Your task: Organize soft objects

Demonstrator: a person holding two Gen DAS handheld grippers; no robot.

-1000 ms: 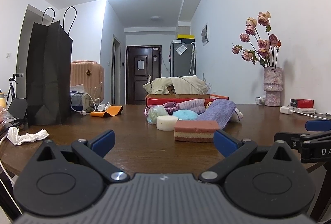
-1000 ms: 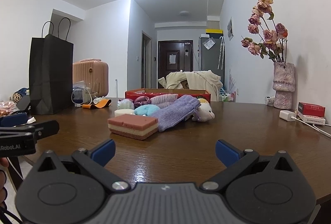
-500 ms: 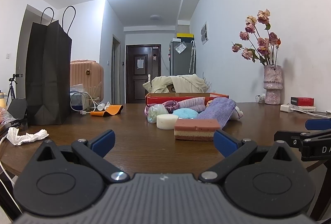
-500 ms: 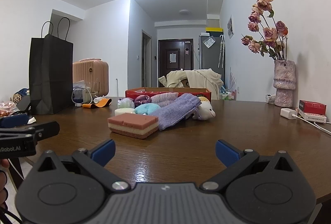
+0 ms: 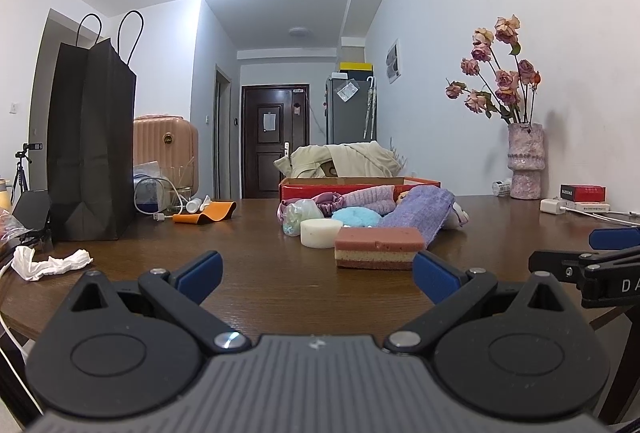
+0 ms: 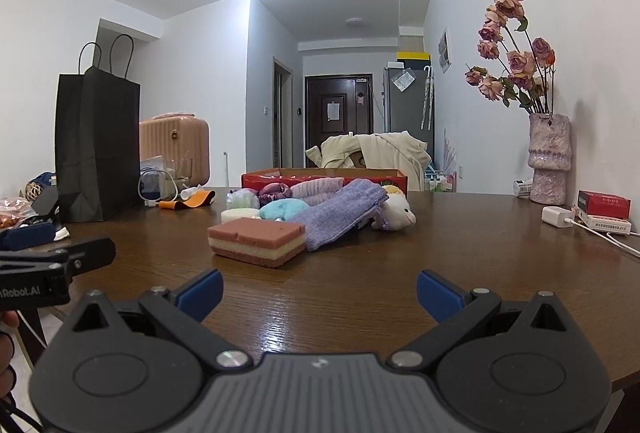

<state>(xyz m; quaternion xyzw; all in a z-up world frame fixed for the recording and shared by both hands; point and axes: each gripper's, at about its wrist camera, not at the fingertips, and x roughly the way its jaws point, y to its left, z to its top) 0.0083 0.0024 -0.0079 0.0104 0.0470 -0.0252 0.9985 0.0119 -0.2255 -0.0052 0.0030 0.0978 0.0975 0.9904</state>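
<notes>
A white-walled room with a dark door at the far end is framing a brown wooden desk (image 5: 256, 273). Contents, left to right:

- Crumpled white tissue (image 5: 48, 261) is lying near the left edge.
- Black paper bag (image 5: 90, 149) is standing upright.
- Orange strap (image 5: 206, 215) is lying flat just beyond the bag.
- Soft objects are sitting mid-desk in a cluster: layered pink sponge (image 5: 378, 247) nearest, white round puff (image 5: 320, 232) beside it, blue puff (image 5: 356, 217) behind, purple knitted cloth (image 5: 416, 211) draping over the pile, white plush toy (image 6: 396, 215) at the right end.
- Red box (image 5: 352, 185) is sitting open just behind the pile.
- Vase of dried roses (image 5: 525, 161) is standing by the right wall.

Left claw (image 5: 316, 273) is hovering wide open, holding nothing. Right claw (image 6: 320, 287) is hovering wide open, likewise empty, short of the sponge.
</notes>
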